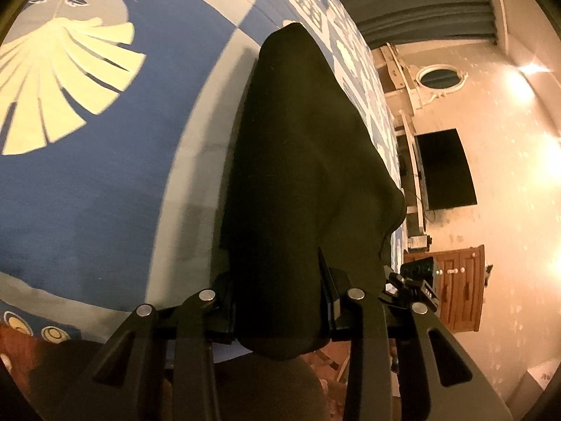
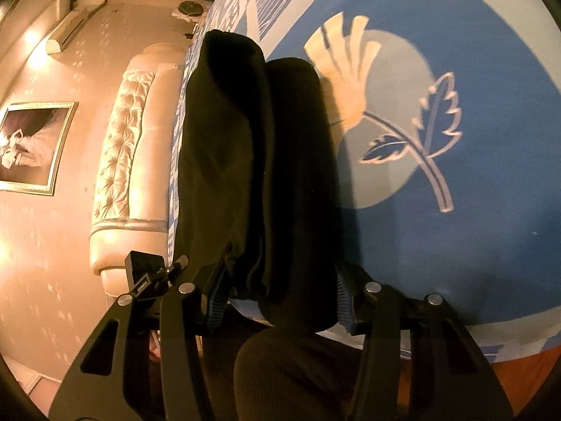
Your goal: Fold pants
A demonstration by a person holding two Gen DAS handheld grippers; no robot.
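Observation:
The black pants (image 1: 301, 161) stretch away from my left gripper (image 1: 280, 301) over the blue patterned bedspread (image 1: 105, 161). The left jaws are closed around a thick bunch of the black cloth, which hangs down below the fingers. In the right wrist view the pants (image 2: 252, 147) show as two long rolled folds running away from my right gripper (image 2: 280, 291). Its jaws hold the near end of the cloth between the blue ribbed pads (image 2: 214, 301). The cloth hides both pairs of fingertips.
The bedspread (image 2: 455, 231) has cream fan and leaf prints. A padded cream headboard (image 2: 122, 147) and a framed picture (image 2: 31, 147) are to the left in the right wrist view. A dark TV (image 1: 445, 168) and wooden dresser (image 1: 459, 287) stand by the wall.

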